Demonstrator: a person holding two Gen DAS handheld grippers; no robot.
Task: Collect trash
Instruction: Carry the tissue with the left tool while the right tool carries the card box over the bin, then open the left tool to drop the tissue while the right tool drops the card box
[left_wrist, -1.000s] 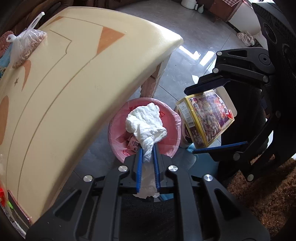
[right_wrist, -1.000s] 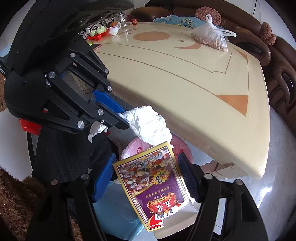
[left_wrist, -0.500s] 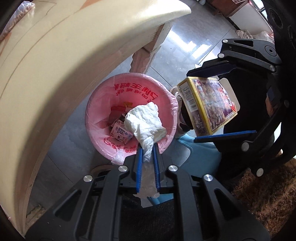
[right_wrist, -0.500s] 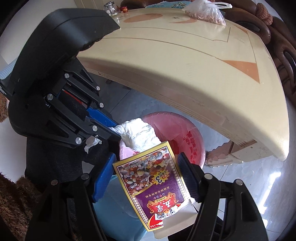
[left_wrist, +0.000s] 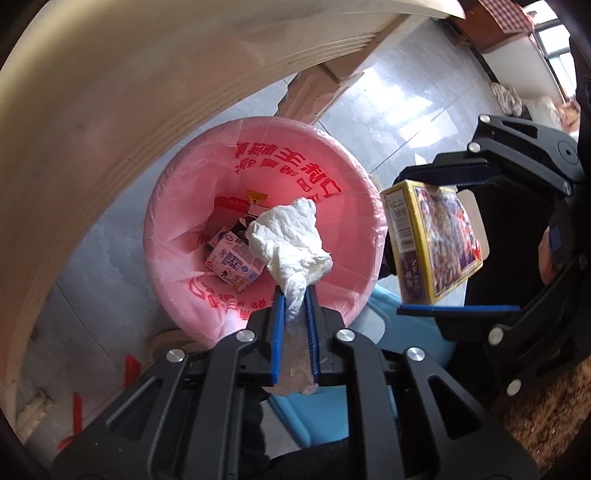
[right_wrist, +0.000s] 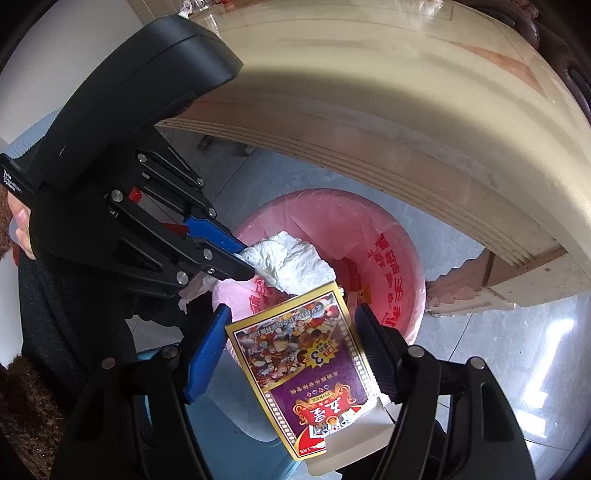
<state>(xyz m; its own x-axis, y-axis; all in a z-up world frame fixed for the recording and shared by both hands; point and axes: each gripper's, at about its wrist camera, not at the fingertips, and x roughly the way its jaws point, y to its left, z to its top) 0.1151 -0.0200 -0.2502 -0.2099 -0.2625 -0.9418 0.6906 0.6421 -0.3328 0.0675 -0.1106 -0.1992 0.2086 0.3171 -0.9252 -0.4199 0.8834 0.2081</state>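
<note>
Trash, a crumpled tissue (left_wrist: 291, 236) clamped in the left claw (left_wrist: 294, 295), has come from above the surface (left_wrist: 110, 92) to hang directly over the pink-lined bin (left_wrist: 354, 177), ready for release, while the right claw (right_wrist: 295, 325), clamped on a card box (right_wrist: 306, 365), waits beside the rim.

A big cream bench (left_wrist: 110, 110) curves over a shiny grey floor (left_wrist: 391, 110) (bright window light bounces off it), beside brown carpet (left_wrist: 546, 417).
</note>
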